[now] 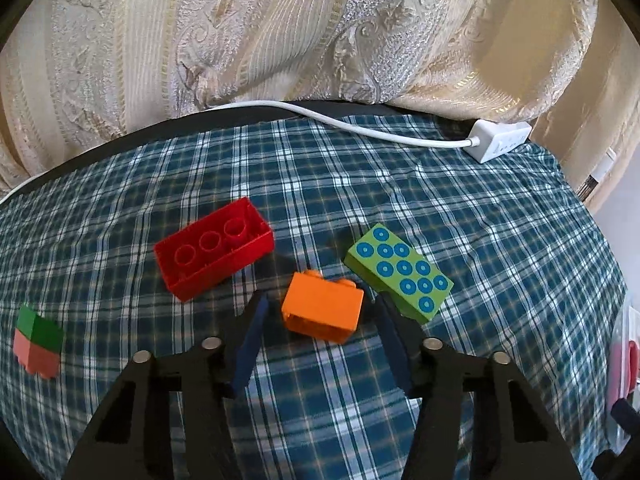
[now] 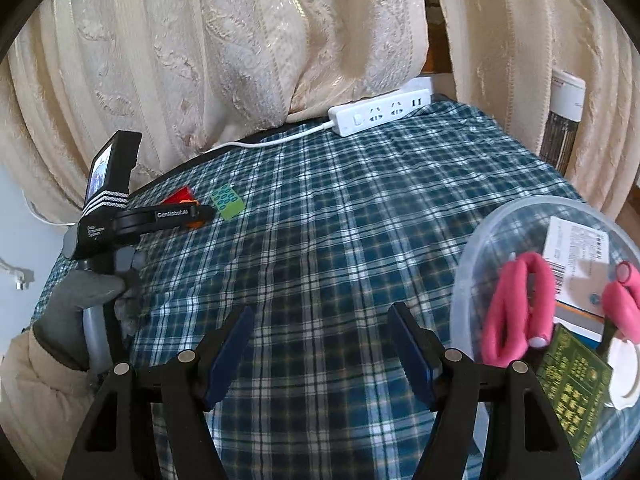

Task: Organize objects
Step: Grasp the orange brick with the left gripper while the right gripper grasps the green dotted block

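Left wrist view: my left gripper (image 1: pixel 320 312) straddles the orange block (image 1: pixel 322 310), pads apparently not yet touching. My right gripper (image 2: pixel 320 320) hangs released, empty, over the plaid cloth (image 2: pixel 320 220).

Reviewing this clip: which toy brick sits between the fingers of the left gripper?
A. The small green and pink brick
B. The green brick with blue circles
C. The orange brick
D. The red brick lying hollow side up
C. In the left wrist view the orange brick lies between the two fingers of the left gripper, with a gap showing on each side; the red brick lies beyond to the left.
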`<state>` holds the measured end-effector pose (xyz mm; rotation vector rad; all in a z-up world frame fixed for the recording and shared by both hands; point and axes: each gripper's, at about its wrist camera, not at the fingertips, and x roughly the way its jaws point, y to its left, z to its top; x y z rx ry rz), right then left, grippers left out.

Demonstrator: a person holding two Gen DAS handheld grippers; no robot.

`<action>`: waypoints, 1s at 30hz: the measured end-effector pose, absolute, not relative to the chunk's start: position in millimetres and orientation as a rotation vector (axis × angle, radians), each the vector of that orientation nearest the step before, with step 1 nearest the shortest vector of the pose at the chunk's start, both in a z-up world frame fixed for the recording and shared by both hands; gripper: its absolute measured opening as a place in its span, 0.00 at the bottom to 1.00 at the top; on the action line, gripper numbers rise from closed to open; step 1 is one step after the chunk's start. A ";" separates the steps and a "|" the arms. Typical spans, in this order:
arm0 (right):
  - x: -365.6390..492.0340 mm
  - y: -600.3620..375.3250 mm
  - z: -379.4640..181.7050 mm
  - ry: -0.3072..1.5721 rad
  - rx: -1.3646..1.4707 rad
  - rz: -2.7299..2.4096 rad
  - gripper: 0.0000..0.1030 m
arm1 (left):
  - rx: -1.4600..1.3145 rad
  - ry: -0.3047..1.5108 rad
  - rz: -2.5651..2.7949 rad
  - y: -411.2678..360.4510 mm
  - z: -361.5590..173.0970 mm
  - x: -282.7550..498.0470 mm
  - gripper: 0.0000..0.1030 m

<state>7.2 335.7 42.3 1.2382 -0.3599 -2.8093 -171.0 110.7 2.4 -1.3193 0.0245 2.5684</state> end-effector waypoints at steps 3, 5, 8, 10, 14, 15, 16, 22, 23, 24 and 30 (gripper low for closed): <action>0.6 329.6 41.2 -0.342 1.248 -2.794 0.71 | -1.308 0.020 2.569 108.9 2.5 -172.0 0.37; -4.4 325.9 41.3 -0.336 1.249 -2.783 0.71 | -1.302 0.013 2.557 107.7 2.8 -171.2 0.35; -16.0 321.6 41.1 -0.341 1.252 -2.752 0.71 | -1.292 -0.020 2.534 105.0 5.5 -168.4 0.34; -25.5 318.2 39.9 -0.354 1.261 -2.726 0.71 | -1.276 -0.022 2.537 103.2 10.1 -165.7 0.34; -47.5 303.8 39.3 -0.315 1.265 -2.701 0.71 | -1.237 -0.040 2.556 95.5 26.5 -161.6 0.34; -51.3 298.9 39.1 -0.298 1.262 -2.699 0.71 | -1.228 -0.039 2.565 93.6 30.2 -161.0 0.35; -56.2 293.4 39.2 -0.278 1.260 -2.697 0.71 | -1.216 -0.040 2.577 91.1 34.9 -160.0 0.35; -93.6 257.9 40.0 -0.176 1.222 -2.655 0.71 | -1.188 -0.067 2.642 72.4 53.0 -161.5 0.35; -101.2 253.8 39.2 -0.171 1.221 -2.647 0.71 | -1.191 -0.079 2.649 68.7 55.4 -162.7 0.35; -109.2 249.5 38.1 -0.168 1.221 -2.639 0.71 | -1.191 -0.089 2.653 65.7 57.6 -163.3 0.35; -152.9 230.9 27.0 -0.102 1.243 -2.615 0.69 | -1.166 -0.129 2.694 49.7 72.5 -165.3 0.35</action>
